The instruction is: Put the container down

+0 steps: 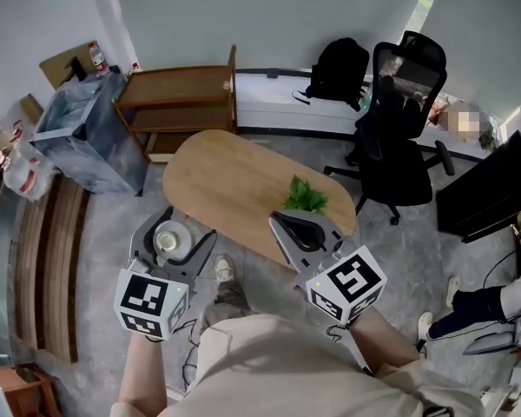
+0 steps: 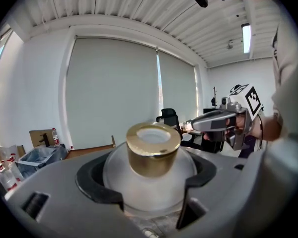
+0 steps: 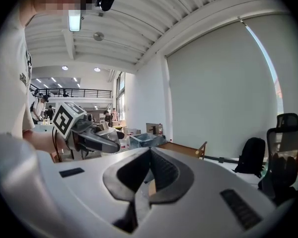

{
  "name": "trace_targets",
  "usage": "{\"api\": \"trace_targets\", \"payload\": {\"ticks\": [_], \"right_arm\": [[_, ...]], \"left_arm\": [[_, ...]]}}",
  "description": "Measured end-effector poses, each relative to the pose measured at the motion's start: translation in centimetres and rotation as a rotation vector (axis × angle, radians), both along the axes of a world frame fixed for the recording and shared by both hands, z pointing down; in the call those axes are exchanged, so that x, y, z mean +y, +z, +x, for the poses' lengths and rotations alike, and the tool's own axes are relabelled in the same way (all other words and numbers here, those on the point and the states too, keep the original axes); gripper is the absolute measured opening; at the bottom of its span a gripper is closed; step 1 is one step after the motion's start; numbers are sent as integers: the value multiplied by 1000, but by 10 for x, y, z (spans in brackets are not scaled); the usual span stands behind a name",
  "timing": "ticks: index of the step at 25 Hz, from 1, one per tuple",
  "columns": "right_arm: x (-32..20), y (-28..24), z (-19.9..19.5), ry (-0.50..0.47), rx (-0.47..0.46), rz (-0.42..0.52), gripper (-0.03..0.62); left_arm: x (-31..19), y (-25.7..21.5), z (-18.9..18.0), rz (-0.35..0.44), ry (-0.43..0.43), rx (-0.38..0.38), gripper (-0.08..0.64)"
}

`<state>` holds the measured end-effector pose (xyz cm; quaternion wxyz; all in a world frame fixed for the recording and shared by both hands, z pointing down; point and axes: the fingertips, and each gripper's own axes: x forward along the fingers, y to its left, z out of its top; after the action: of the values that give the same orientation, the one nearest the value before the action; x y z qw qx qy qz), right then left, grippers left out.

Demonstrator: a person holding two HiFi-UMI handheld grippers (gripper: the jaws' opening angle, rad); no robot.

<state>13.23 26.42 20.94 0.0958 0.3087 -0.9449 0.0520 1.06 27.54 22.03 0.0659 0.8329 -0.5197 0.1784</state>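
We are holding our left gripper point(image 1: 172, 226) clamped on the container point(image 2: 154, 158) (a frosted jar with 1 gold cap), in the air just off the near edge of the oval table point(image 1: 221, 185). Our right gripper point(image 1: 300, 226) is hovering near the green leaves point(image 1: 306, 198), its 2 jaws pressed together on nothing

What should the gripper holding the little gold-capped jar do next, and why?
Probably carry the left gripper forward and rightward over the wooden table. It is shut on the container, which seems to hang beside the table's near edge, above the floor, so there's nothing under it to rest on.
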Motion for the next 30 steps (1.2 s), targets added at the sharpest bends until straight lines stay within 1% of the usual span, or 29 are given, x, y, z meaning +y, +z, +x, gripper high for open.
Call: {"api": "trace_targets", "payload": {"ticks": [8, 13, 17, 24, 30], "right_arm": [[-77, 1, -54, 60, 26, -29, -5], [-130, 4, -90, 91, 32, -50, -5], [-166, 11, -118, 111, 44, -74, -5], [-217, 19, -142, 144, 74, -77, -5], [-238, 32, -154, 134, 92, -102, -5]], "left_arm": [[-83, -3, -58, -17, 46, 2, 339], [-134, 1, -94, -41, 71, -5, 340], [-166, 6, -123, -58, 89, 5, 339], [-210, 16, -157, -74, 92, 27, 339], [-230, 20, -168, -87, 81, 29, 339]]}}
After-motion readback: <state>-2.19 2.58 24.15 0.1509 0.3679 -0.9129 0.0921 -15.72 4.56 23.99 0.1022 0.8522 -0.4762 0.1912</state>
